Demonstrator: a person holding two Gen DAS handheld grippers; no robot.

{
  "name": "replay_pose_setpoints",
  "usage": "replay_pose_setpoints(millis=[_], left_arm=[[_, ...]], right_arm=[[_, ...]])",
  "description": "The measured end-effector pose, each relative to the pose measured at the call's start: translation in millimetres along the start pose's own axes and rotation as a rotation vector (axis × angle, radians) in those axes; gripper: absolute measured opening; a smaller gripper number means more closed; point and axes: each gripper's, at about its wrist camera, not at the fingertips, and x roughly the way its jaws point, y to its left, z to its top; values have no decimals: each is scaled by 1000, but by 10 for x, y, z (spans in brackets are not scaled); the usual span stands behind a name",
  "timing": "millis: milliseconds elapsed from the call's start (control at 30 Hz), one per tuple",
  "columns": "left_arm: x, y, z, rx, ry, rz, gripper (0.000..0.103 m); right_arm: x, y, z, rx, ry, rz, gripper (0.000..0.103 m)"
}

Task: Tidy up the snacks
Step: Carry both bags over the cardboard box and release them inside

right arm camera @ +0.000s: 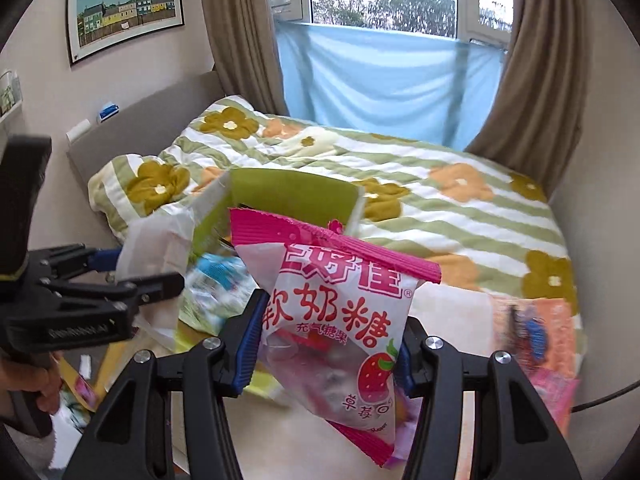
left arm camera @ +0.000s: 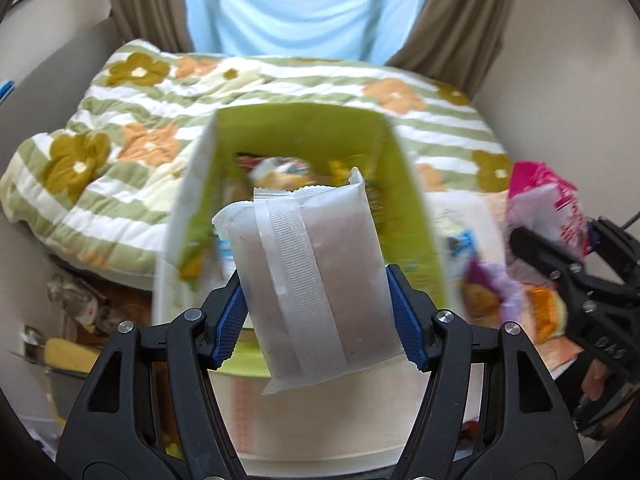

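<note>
Left gripper: its blue pads are clamping a translucent white snack pouch by both side edges, holding it upright with the back seam facing the camera.
White pouch position: it is hanging above the near edge of the green box, not inside it; in the right wrist view it is showing at the left, beside the box's white outer wall.
Green box: it is standing open on the pale table, with several blurred snack packets lying inside.
Loose snacks: more wrappers are lying on the table just right of the box.
Right gripper: its fingers are pinching a pink-and-white strawberry marshmallow candy bag, tilted, pink crimped top toward the box.
Candy bag position: it is being held in the air near the box's right side.
Background: a flower-patterned quilt is covering the bed behind the table.
</note>
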Motion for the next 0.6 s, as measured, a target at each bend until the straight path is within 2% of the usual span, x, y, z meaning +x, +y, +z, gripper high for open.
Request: replay_pose_setpoints(millis=[167,400,467,500,533,600], left_arm=[[351,374,9,27,65,12,62],[619,426,-77,17,121,-3,64],[614,433,-98,7,108,-4,73],[608,431,-109,6,101,-1,91],[606,429,-122,4,98,11,103],[566,442,-154,-11,87,25,103]], right_arm=[[370,273,69,48,52,13,50],[640,347,52,104,116,34,50],[685,358,58,95,124,43,50],[703,363,57,92,129,48,50],[716,356,50,87,136,56,50],[768,356,49,79,154,73,50]])
